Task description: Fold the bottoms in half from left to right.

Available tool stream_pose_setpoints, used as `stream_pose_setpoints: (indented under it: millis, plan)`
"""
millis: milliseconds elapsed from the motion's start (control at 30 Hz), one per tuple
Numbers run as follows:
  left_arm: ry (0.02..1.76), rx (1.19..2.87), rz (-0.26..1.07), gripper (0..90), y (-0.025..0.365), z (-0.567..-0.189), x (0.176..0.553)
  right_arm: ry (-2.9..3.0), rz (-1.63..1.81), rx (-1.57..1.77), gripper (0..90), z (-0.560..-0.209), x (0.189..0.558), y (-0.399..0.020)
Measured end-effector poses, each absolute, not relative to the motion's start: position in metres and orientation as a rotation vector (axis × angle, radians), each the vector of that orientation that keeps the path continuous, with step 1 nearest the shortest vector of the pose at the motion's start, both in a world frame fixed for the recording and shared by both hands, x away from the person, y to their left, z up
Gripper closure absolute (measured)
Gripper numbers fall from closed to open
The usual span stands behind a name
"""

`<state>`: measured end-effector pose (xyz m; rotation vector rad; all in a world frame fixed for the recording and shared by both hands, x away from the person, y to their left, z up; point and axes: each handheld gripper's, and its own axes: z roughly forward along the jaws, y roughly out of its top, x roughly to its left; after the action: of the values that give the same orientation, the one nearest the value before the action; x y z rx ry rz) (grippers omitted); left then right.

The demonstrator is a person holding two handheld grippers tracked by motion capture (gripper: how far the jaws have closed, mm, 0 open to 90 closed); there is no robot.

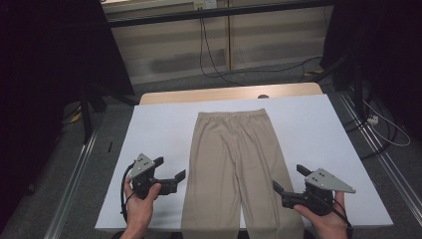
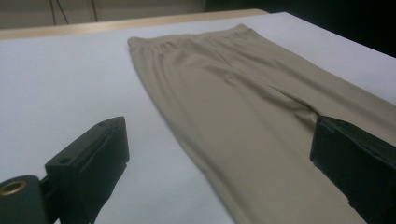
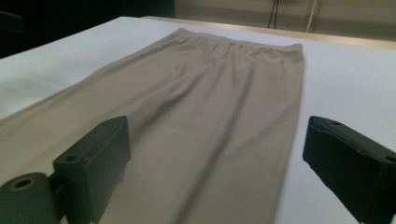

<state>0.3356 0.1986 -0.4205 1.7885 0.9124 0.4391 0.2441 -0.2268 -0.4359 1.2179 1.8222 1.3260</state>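
A pair of beige trousers (image 1: 234,164) lies flat on the white table (image 1: 159,119), waistband at the far end and legs running toward the near edge. They also stretch ahead in the left gripper view (image 2: 233,102) and in the right gripper view (image 3: 210,107). My left gripper (image 1: 169,168) hovers just left of the left leg, jaws wide apart and holding nothing. My right gripper (image 1: 289,178) sits at the outer edge of the right leg, likewise open and empty. A hand holds each one near the table's front edge.
Bare white tabletop (image 1: 318,129) flanks the trousers on both sides. A wooden strip (image 1: 224,93) edges the far side of the table. Cables (image 1: 209,59) trail over the floor beyond it, and dark stands (image 1: 89,109) rise at left and right.
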Motion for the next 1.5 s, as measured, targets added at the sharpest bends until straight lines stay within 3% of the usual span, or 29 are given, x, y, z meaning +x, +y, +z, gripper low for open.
stream_pose_setpoints:
  millis: [567, 800, 967, 1000, 1200, 1500]
  plan:
    - [0.852, 1.807, 0.381, 6.8, 0.176, -0.408, 0.39, 2.01, 1.362, 1.083, 11.7, -0.423, 0.257, -0.165]
    - [0.859, 1.841, 0.36, 6.8, 0.167, -0.405, 0.415, 2.207, 1.356, 0.998, 21.1, -0.414, 0.263, -0.129]
    - [0.816, 1.865, 0.366, 7.4, 0.161, -0.392, 0.434, 2.217, 1.351, 0.985, 15.7, -0.409, 0.271, -0.111]
    - [0.816, 1.858, 0.355, 9.7, 0.16, -0.389, 0.439, 2.241, 1.348, 0.973, 9.3, -0.406, 0.276, -0.102]
    - [0.852, 1.849, 0.375, 11.2, 0.148, -0.383, 0.477, 2.278, 1.288, 0.925, 10.5, -0.383, 0.292, -0.077]
    - [0.906, 1.862, 0.421, 13.6, 0.142, -0.392, 0.508, 2.41, 1.239, 0.849, 26.9, -0.411, 0.295, -0.039]
